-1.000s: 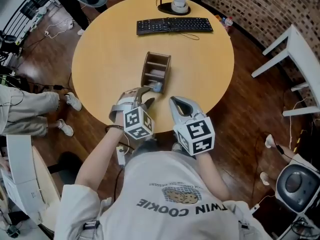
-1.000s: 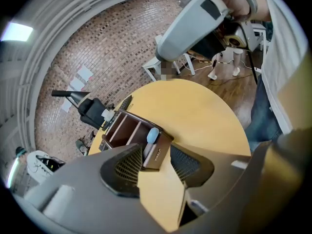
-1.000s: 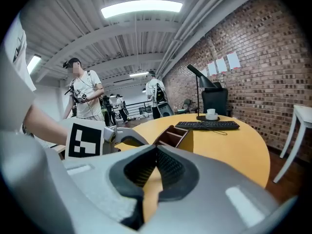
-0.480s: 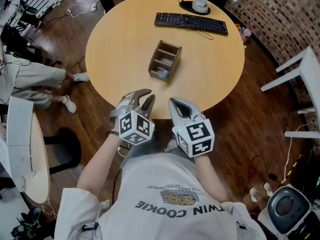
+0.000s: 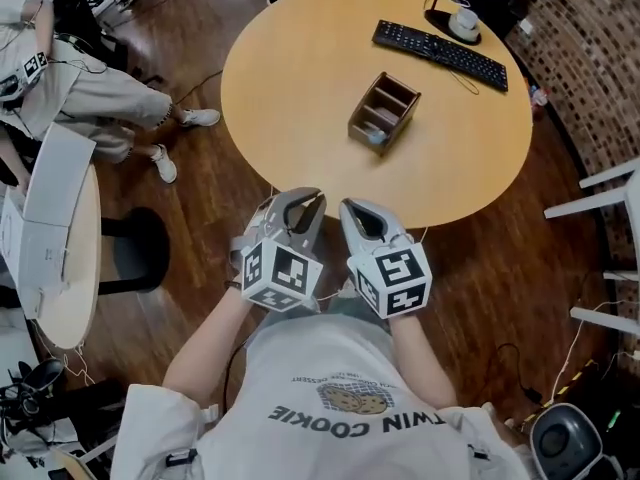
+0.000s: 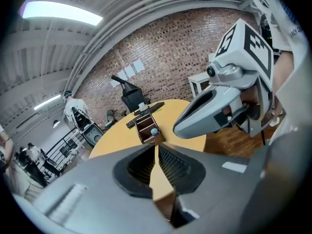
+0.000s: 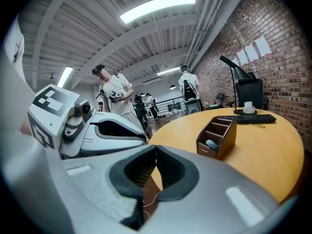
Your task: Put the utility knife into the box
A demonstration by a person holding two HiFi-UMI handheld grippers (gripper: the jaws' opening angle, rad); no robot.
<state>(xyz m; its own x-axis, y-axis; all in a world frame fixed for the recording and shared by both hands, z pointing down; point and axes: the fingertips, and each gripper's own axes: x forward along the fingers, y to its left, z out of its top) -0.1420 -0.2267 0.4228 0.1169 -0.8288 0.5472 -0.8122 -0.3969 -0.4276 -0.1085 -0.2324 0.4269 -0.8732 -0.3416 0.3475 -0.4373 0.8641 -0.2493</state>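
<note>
The brown wooden box (image 5: 390,108) stands on the round table (image 5: 300,68), divided into compartments. The utility knife (image 5: 375,136), a pale blue-grey piece, lies in its nearest compartment; the left gripper view shows the knife (image 6: 154,131) in the box (image 6: 146,126) too. Both grippers hang over the floor, short of the table's edge and well apart from the box. My left gripper (image 5: 305,200) is closing, tips nearly together, with nothing between them. My right gripper (image 5: 352,208) is shut and empty beside it.
A black keyboard (image 5: 440,53) and a white cup (image 5: 462,20) lie at the table's far side. A seated person (image 5: 90,88) and a white table (image 5: 60,238) are at the left. White furniture (image 5: 610,183) stands at the right. Wooden floor lies under the grippers.
Both grippers have drawn back from the box, off the table and over the floor. The left jaws went from wide apart to nearly together. The knife stays in the box.
</note>
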